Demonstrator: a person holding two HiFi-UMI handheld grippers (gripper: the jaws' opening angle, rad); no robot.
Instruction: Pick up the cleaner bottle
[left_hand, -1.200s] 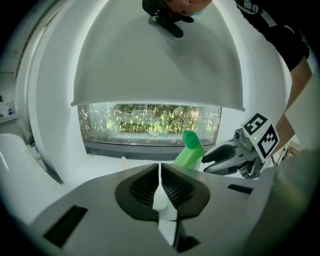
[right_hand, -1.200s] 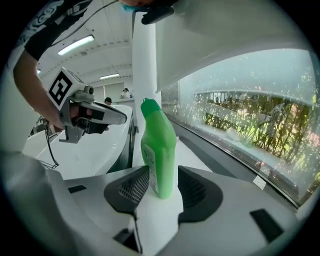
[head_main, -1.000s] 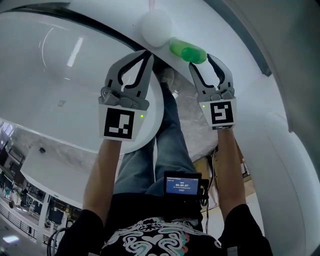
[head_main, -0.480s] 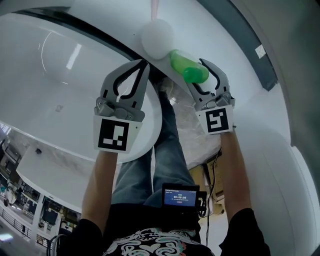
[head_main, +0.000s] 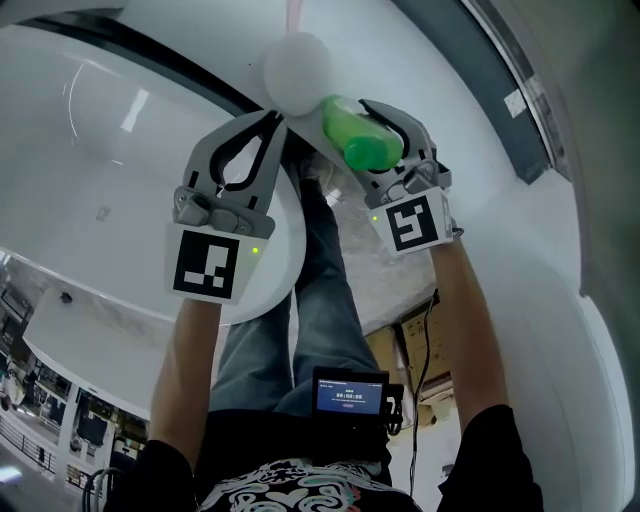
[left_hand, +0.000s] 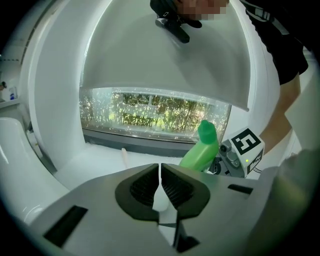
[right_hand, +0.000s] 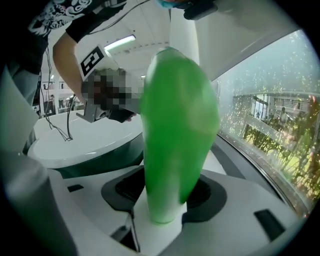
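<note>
Green plastic is filling the right gripper (right_hand: 162, 200), whose jaws are standing spread around the cleaner bottle (right_hand: 175, 110), not visibly squeezing it. Left gripper (left_hand: 160, 187) is hovering alongside, jaws pressed together and empty. Bottle is standing on a white ledge (left_hand: 100, 162) below the window. It is looking light, smooth and slightly squashy; gripping the broad lower body seems safest

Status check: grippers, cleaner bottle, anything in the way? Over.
Left hand-held gripper shut, empty. Right hand-held gripper open, green plastic cleaner bottle between its jaws, not clamped. White round ball close beside bottle.
</note>
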